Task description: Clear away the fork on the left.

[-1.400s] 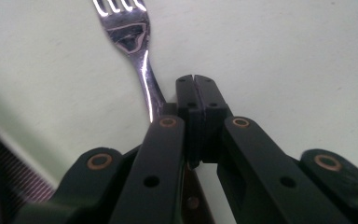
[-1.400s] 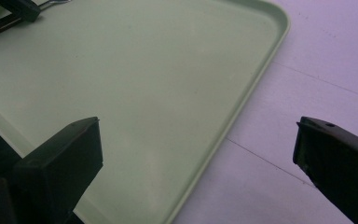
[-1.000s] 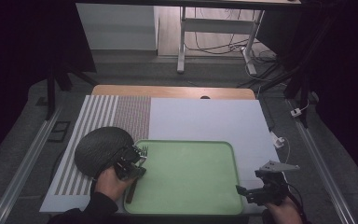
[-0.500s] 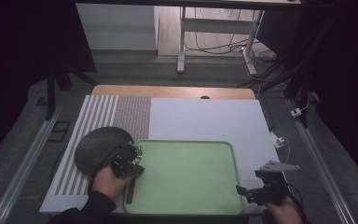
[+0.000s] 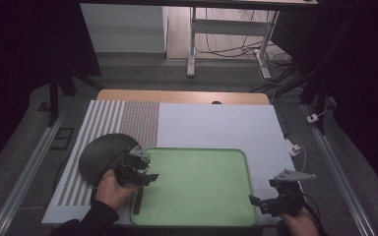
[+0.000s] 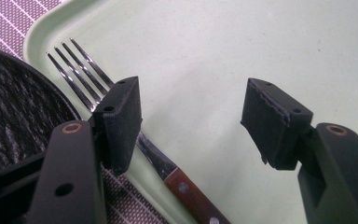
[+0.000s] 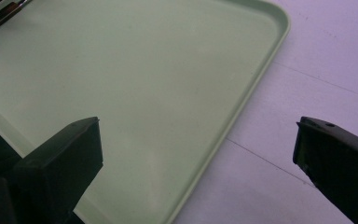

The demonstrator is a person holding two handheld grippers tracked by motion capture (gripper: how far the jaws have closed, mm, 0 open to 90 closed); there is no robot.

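Observation:
A fork with a wooden handle [image 6: 191,196] lies at the left edge of the green tray [image 5: 197,149], its tines [image 6: 74,60] on the tray floor. In the high view the handle [image 5: 138,201] runs along the tray's left rim. My left gripper [image 6: 193,107] is open above the fork's neck, and its left pad [image 6: 119,119] hides part of the metal. From above, the left gripper [image 5: 146,178] hangs over the tray's left edge. My right gripper [image 7: 196,149] is open over the tray's near right corner [image 7: 256,74] with nothing between its jaws. In the high view the right gripper [image 5: 257,200] is there too.
A dark round plate [image 5: 103,152] lies left of the tray on a striped mat [image 5: 103,118], touching the tray's corner; its textured face [image 6: 14,107] shows beside my left jaw. White tabletop [image 7: 317,56] stretches to the right of the tray.
The left gripper has shifted slightly down and right along the tray's left edge, and its jaws now point into the tray. The right gripper has stayed put.

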